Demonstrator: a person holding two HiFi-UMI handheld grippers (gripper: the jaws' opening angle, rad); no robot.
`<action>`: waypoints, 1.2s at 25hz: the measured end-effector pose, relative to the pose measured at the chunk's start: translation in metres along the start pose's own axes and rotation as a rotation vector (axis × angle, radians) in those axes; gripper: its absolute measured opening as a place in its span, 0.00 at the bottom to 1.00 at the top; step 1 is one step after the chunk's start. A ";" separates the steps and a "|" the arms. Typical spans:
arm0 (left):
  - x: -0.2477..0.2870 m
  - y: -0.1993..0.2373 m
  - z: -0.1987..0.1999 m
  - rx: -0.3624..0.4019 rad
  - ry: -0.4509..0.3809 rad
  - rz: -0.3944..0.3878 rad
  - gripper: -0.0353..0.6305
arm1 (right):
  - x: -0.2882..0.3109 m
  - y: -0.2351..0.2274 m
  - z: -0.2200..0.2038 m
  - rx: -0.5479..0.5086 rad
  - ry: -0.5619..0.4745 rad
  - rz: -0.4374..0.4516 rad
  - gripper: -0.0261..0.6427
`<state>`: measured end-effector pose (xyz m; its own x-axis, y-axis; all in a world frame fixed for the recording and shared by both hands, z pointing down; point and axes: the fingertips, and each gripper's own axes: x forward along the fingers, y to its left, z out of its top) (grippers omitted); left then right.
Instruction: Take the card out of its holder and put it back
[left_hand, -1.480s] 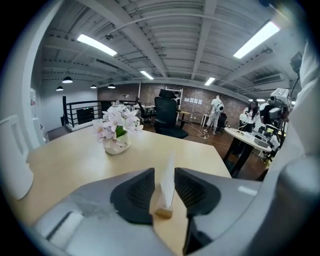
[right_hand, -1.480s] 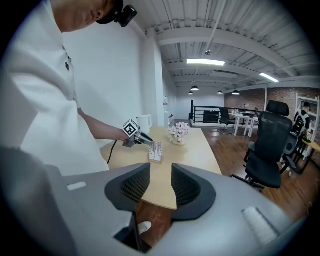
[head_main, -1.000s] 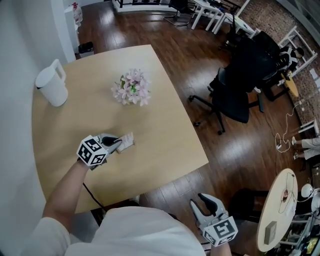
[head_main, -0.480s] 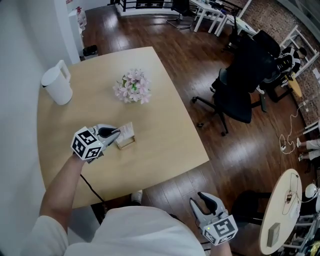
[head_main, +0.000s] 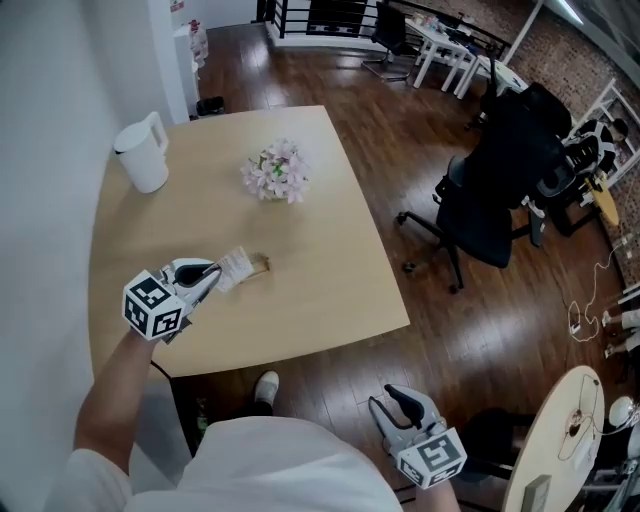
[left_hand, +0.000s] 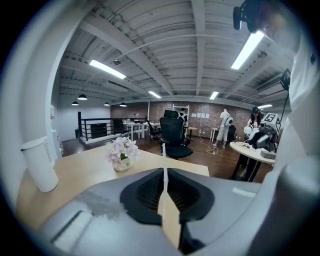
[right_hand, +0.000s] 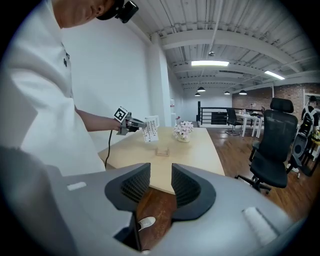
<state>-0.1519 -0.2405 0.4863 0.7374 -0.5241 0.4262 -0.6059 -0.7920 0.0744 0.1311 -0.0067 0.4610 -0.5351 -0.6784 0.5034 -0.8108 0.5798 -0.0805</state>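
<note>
My left gripper (head_main: 212, 272) is shut on a white printed card (head_main: 235, 268), which shows edge-on between its pads in the left gripper view (left_hand: 164, 172). In the right gripper view the card (right_hand: 151, 128) hangs clear above the small wooden holder (right_hand: 162, 151), which stands empty on the table. From the head view the holder (head_main: 262, 263) sits just right of the card. My right gripper (head_main: 392, 402) stays low beside the person's body, off the table's near edge, open with nothing between its jaws (right_hand: 161, 182).
A white jug (head_main: 142, 155) stands at the far left of the beige table (head_main: 320, 270). A small pot of pink flowers (head_main: 278, 170) sits mid-table beyond the holder. A black office chair (head_main: 485, 205) stands on the wood floor to the right.
The card has come out of the holder, lifted up and to the left in my left gripper. The holder stays on the table. The right gripper has hardly moved.
</note>
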 end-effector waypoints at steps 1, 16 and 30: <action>-0.010 -0.008 -0.003 -0.013 -0.007 0.023 0.08 | -0.004 0.000 -0.003 -0.008 -0.003 0.014 0.25; -0.141 -0.170 -0.056 -0.193 -0.085 0.299 0.08 | -0.061 0.012 -0.060 -0.096 -0.019 0.237 0.25; -0.178 -0.234 -0.081 -0.245 -0.100 0.348 0.08 | -0.095 0.028 -0.075 -0.134 -0.037 0.282 0.25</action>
<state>-0.1656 0.0633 0.4660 0.4947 -0.7840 0.3752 -0.8675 -0.4716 0.1583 0.1774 0.1080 0.4758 -0.7447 -0.4966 0.4459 -0.5918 0.8002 -0.0972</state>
